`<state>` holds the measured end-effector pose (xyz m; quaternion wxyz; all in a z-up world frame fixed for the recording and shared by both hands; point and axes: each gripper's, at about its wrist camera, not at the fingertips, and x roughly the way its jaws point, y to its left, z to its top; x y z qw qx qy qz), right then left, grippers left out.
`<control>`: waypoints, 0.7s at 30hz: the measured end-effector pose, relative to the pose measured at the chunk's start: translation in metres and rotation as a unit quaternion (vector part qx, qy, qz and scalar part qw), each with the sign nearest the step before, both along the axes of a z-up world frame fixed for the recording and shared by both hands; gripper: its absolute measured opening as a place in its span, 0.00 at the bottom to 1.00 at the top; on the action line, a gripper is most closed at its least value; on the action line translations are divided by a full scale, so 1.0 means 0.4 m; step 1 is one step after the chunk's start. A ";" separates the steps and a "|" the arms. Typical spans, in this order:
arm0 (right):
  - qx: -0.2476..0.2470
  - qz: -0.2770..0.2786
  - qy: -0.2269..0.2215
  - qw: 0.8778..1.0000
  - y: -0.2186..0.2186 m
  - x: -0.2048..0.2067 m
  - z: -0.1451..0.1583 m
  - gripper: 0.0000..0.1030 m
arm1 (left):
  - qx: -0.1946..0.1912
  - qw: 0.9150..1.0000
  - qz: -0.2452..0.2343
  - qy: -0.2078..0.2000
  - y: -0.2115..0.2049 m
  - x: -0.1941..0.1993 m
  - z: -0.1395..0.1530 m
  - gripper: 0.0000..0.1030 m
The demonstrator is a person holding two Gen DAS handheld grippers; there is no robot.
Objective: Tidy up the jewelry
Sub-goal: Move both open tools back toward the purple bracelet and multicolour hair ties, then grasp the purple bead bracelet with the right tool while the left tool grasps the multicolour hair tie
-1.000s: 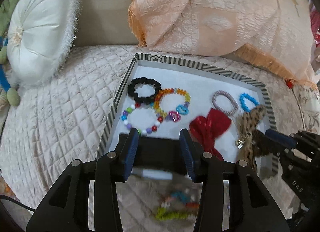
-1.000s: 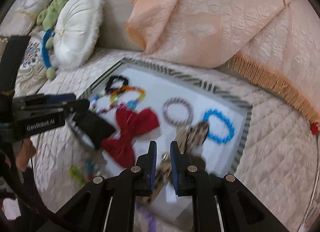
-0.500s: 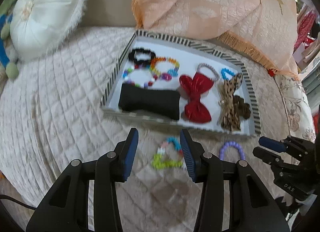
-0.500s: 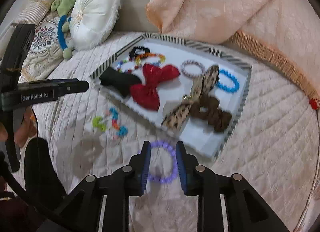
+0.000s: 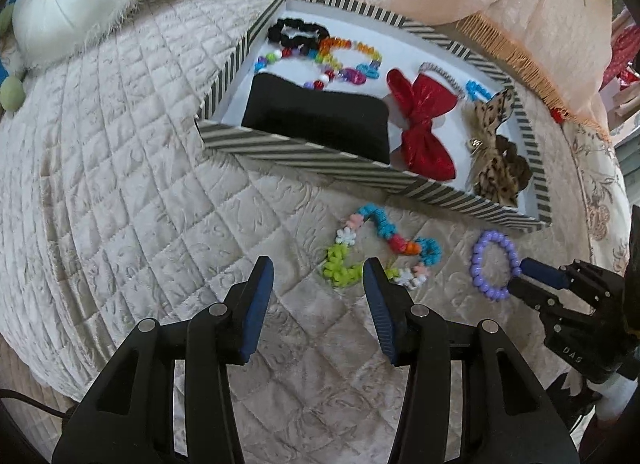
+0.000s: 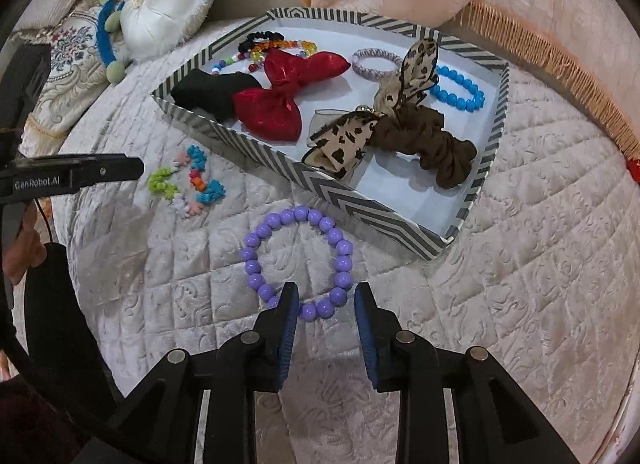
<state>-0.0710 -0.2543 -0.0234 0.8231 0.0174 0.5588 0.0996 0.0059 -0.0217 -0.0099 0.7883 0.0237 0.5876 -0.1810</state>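
Left wrist view, step: the left gripper (image 5: 318, 284) hangs over the quilted cream bedspread (image 5: 120, 168), its jaws opening with nothing between them; the multicoloured curly bead bracelet (image 5: 384, 250) lies just ahead of its right fingertip, outside the tray.
Left wrist view, next move: judged from this, pickup of the loose pieces is under way; the gripper needs to shift toward the curly bracelet and straddle one strand before closing.
Left wrist view, container: the striped-rim white tray (image 5: 304, 154) holds a black velvet cushion (image 5: 316, 116), a red satin bow (image 5: 424, 124), a leopard-print bow (image 5: 494, 152), a black scrunchie (image 5: 296, 34) and coloured bead bracelets (image 5: 340, 60).
Right wrist view, step: the right gripper (image 6: 326, 310) is parted a little, pads not pressing; the near arc of the purple round-bead bracelet (image 6: 298, 260) sits between its fingertips, flat on the bedspread just outside the tray's near wall (image 6: 360, 204).
Right wrist view, next move: it probably has to settle lower and close on those beads, which may roll aside.
Right wrist view, container: the tray also shows a brown scrunchie (image 6: 432, 144), a blue bead bracelet (image 6: 460, 92) and a pale braided band (image 6: 376, 62); bare floor remains at its near corner.
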 end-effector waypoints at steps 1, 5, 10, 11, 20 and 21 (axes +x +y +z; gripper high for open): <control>0.000 0.000 0.000 1.000 0.000 0.003 -0.001 0.26 | 0.002 1.000 0.001 0.002 0.001 0.003 -0.007 0.45; -0.011 0.003 0.004 1.000 0.002 0.026 -0.017 0.26 | 0.006 1.000 0.014 0.008 -0.002 0.019 -0.036 0.45; -0.015 0.008 -0.002 1.000 0.006 0.046 -0.024 0.27 | 0.017 1.000 0.014 0.009 -0.018 0.032 -0.066 0.46; -0.015 0.010 -0.003 1.000 0.006 0.048 -0.025 0.27 | 0.018 1.000 0.016 0.008 -0.023 0.035 -0.068 0.46; -0.011 0.025 -0.015 1.000 0.005 0.052 -0.031 0.27 | 0.010 1.000 0.014 0.014 -0.055 0.065 -0.068 0.47; -0.015 0.029 -0.019 0.999 0.008 0.049 -0.031 0.27 | 0.018 1.000 0.009 0.010 -0.062 0.061 -0.072 0.47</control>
